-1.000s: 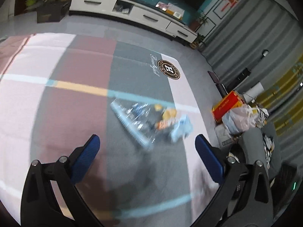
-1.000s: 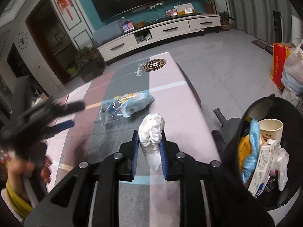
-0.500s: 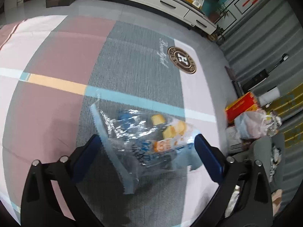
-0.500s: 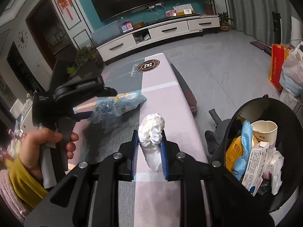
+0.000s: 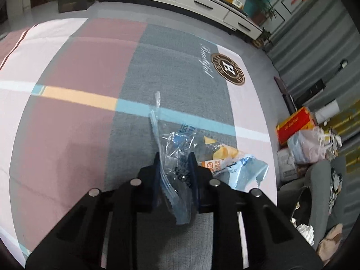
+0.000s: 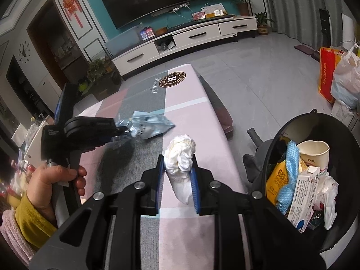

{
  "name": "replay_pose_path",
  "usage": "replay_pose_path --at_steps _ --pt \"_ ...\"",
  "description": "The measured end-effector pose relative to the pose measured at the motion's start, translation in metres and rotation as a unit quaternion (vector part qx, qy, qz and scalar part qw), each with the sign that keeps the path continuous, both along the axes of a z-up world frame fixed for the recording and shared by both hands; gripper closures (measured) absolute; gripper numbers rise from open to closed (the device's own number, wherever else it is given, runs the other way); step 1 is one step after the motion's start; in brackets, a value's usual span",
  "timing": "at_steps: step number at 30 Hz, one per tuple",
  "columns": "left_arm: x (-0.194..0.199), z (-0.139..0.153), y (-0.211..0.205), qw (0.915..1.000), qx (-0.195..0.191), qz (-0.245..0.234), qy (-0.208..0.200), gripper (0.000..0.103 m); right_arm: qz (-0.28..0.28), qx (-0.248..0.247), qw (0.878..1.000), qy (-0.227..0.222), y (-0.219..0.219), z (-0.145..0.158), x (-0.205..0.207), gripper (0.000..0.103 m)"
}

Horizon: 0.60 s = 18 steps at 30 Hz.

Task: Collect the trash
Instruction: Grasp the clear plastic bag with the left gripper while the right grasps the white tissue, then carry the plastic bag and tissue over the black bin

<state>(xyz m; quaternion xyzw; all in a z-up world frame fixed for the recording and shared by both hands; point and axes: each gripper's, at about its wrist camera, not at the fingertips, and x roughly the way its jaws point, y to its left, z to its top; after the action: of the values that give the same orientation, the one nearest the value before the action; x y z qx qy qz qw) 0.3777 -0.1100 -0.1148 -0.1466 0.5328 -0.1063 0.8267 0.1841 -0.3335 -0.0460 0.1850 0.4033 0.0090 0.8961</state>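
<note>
clear plastic, a crinkled wrapper, lies on the grey band of the table cloth, and the left claw has just been closing, its blue pads now pinching the wrapper's near end. right of the wrapper, the right claw is clamped tight on a white tissue wad above the table's pink part. further right of the wrapper, off the table edge, a black bin holds a paper cup and cartons.

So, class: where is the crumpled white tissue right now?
Right wrist view, centre: the crumpled white tissue is clamped in the right gripper above the tablecloth, left of the black bin.
</note>
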Motion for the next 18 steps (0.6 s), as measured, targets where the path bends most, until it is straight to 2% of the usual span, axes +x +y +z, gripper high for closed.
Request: replay_pose_path --at_steps 2,7,18 --pt "-0.004 0.001 0.003 1.0 -0.007 -0.001 -0.004 0.081 0.0 0.002 1.0 0.0 0.0 0.001 0.001 0.081" --pt "-0.022 0.017 0.004 0.9992 0.008 -0.02 -0.033 0.081 0.004 -0.001 1.0 -0.002 0.003 0.003 0.001 0.081" --pt "-0.099 0.054 -0.003 0.9915 0.024 -0.086 -0.095 0.081 -0.01 -0.018 1.0 -0.017 -0.001 0.016 -0.016 0.081"
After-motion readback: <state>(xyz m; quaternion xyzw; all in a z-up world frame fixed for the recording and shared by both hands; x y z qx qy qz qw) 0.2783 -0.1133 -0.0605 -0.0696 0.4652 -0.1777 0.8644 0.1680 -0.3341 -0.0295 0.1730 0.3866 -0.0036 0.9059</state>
